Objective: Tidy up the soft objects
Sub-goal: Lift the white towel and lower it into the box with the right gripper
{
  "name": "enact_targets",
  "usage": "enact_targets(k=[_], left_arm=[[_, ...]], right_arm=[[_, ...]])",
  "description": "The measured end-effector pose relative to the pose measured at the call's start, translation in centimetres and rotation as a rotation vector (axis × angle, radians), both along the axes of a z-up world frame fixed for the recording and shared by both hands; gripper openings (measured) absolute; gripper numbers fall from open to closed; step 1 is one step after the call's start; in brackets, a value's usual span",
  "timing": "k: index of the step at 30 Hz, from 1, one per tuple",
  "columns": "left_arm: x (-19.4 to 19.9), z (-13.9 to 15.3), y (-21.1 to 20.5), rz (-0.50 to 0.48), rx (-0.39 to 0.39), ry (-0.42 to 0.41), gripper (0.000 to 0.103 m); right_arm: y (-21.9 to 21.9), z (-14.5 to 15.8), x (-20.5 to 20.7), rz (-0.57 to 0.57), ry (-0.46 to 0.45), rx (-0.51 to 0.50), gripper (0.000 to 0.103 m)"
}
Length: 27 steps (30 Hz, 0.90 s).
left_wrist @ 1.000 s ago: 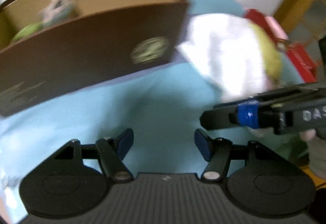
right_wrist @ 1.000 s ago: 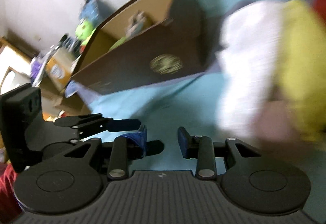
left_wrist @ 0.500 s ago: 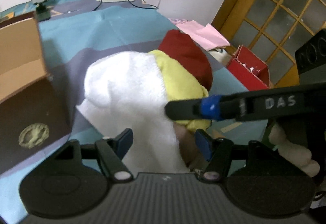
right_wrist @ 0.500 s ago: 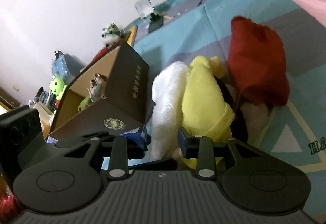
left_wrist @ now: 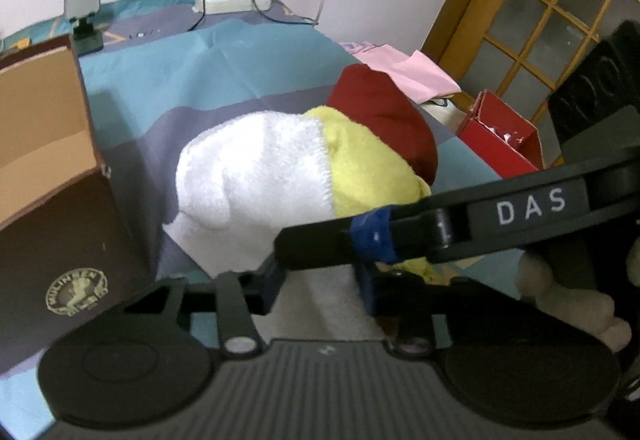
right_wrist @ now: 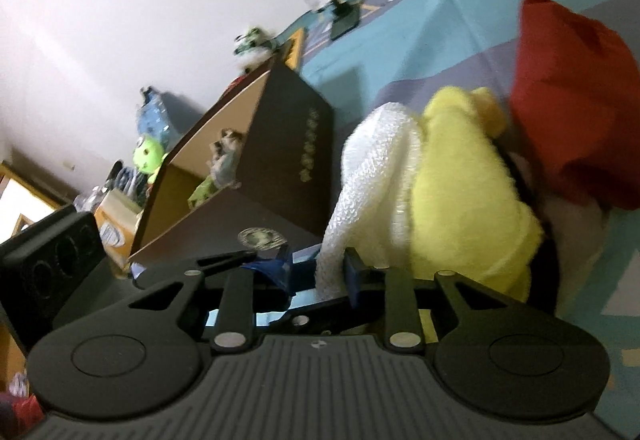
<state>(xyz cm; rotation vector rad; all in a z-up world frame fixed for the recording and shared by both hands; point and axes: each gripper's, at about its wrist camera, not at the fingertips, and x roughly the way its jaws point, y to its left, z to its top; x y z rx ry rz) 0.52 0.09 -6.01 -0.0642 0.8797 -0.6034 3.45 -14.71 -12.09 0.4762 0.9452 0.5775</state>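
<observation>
A pile of soft cloths lies on the blue bed cover: a white towel (left_wrist: 256, 175), a yellow cloth (left_wrist: 372, 175) and a red cloth (left_wrist: 384, 115). My left gripper (left_wrist: 320, 282) is open, its jaws on either side of the white towel's near edge. My right gripper (right_wrist: 320, 272) is open, with the hanging edge of the white towel (right_wrist: 372, 167) between its jaws, beside the yellow cloth (right_wrist: 468, 191) and the red cloth (right_wrist: 572, 99). The right gripper's finger crosses the left wrist view (left_wrist: 440, 232).
An open brown cardboard box (left_wrist: 52, 199) stands left of the pile and holds small plush toys (right_wrist: 224, 159). A red box (left_wrist: 500, 135) and a pink cloth (left_wrist: 404, 67) lie at the right. A power strip (left_wrist: 236, 1) lies by the wall.
Both grippers swung from the box toward the cloth pile and closed in on it. The white towel's edge now sits between the jaws of each gripper.
</observation>
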Motion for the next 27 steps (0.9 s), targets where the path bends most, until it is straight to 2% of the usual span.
enact_targets(k=[3,7,14,20,27], left_arm=[[-0.7,0.4,0.7,-0.008,-0.002,-0.022,0.023],[-2.0,1.2,2.6,-0.006,-0.027,-0.024,0.022],[-5.2,2.3,6.3,0.015,-0.046,-0.003,0.022],[-8.3,3.8,9.7,0.092,-0.051,-0.035,0.021],[-11.5,6.7,14.0,0.203,-0.035,-0.115,0.021]], right_arm=[[0.7,0.5,-0.2,0.042,-0.011,0.004,0.007],[1.6,1.2,-0.4,0.103,-0.012,0.024,0.007],[4.7,2.1,-1.5,0.285,0.022,0.045,0.007],[8.1,2.9,-2.6,0.426,0.006,0.062,0.007],[12.6,4.5,-3.3,0.556,-0.016,0.140,0.007]])
